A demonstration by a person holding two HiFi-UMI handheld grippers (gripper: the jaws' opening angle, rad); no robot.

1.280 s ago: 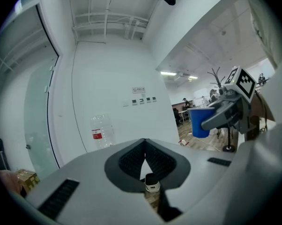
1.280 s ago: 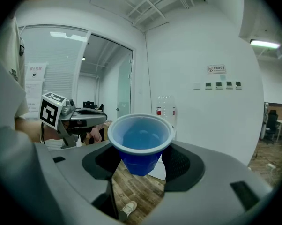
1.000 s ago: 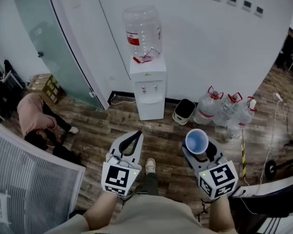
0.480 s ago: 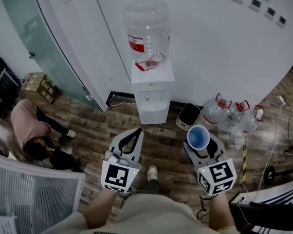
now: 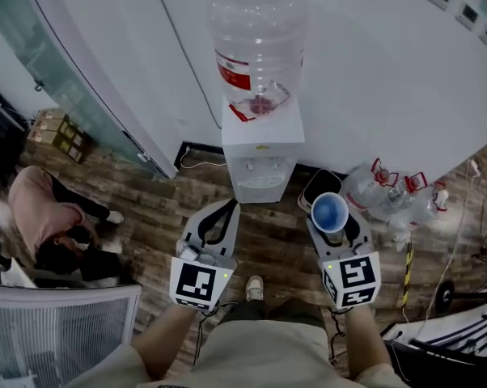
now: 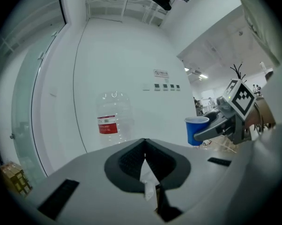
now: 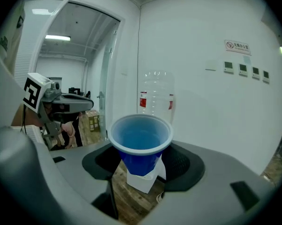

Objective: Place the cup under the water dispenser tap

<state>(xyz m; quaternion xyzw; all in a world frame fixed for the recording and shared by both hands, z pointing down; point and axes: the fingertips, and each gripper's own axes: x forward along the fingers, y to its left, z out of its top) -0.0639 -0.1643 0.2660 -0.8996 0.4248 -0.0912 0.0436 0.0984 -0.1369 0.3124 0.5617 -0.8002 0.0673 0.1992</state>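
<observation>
A white water dispenser [image 5: 261,148] stands against the wall with a clear bottle [image 5: 257,47] on top and its taps [image 5: 260,166] over a recessed tray. My right gripper [image 5: 331,218] is shut on a blue cup [image 5: 329,211], which it holds upright and mouth up, a short way in front of and right of the dispenser. In the right gripper view the empty cup [image 7: 141,142] sits between the jaws, with the bottle [image 7: 156,97] behind it. My left gripper [image 5: 227,210] is shut and empty, level with the right one; its tips meet in its own view [image 6: 144,142].
A person [image 5: 45,217] crouches on the wooden floor at the left. Spare water bottles [image 5: 393,196] and a small bin [image 5: 315,186] stand right of the dispenser. A glass door [image 5: 57,71] and cardboard boxes [image 5: 53,132] lie to the left.
Both grippers have travelled forward toward the dispenser, which now looks larger and closer. The cup stays held in the right gripper; the left stays shut.
</observation>
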